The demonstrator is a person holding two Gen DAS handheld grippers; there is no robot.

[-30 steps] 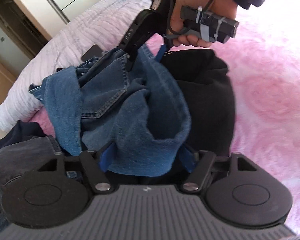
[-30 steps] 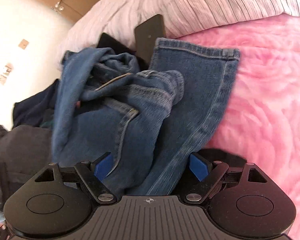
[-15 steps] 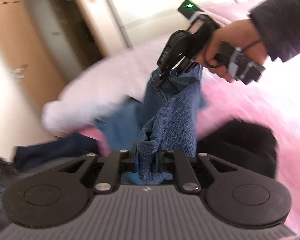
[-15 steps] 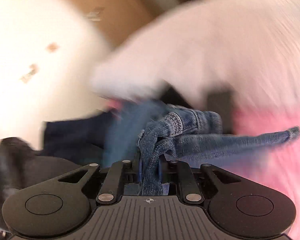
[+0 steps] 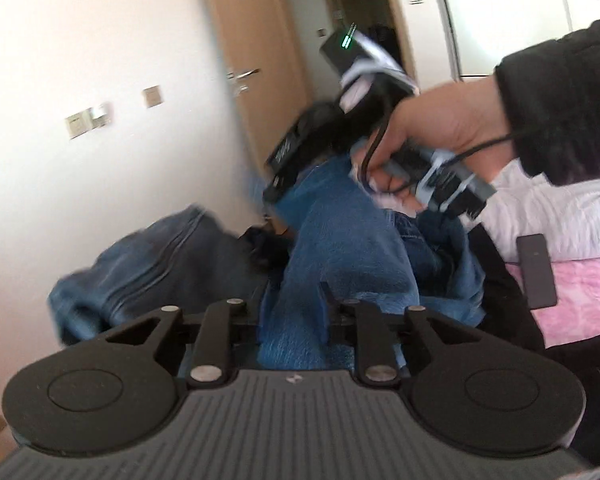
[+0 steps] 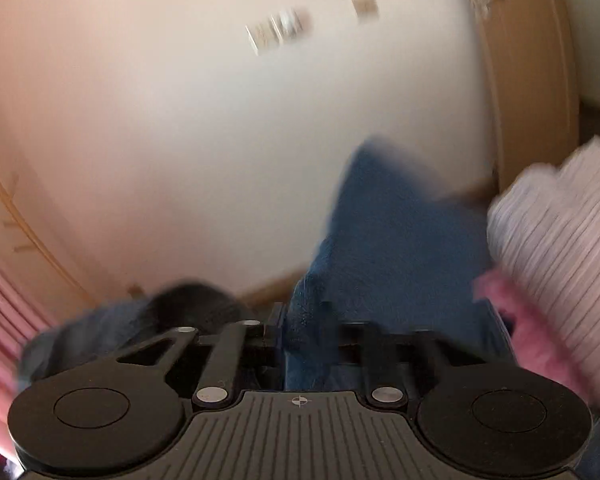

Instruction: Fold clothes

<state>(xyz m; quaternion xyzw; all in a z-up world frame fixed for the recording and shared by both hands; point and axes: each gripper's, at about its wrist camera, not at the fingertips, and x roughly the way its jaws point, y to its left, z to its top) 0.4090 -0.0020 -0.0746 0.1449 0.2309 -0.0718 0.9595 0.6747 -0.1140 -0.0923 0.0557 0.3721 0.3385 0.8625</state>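
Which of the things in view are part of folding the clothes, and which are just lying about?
In the job:
- blue denim jeans
- left gripper, jaws opening, denim between
- right gripper, jaws opening

Lying about:
- flat black remote-like slab
- white striped pillow
- black garment

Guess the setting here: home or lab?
Most likely a home bedroom. A bed with a pink blanket and a striped white pillow sits at the right, a wooden door stands beyond, and blue jeans lie among dark clothes on the bed.

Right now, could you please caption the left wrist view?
Jeans stretch from the opening left tongs to opening right tongs.
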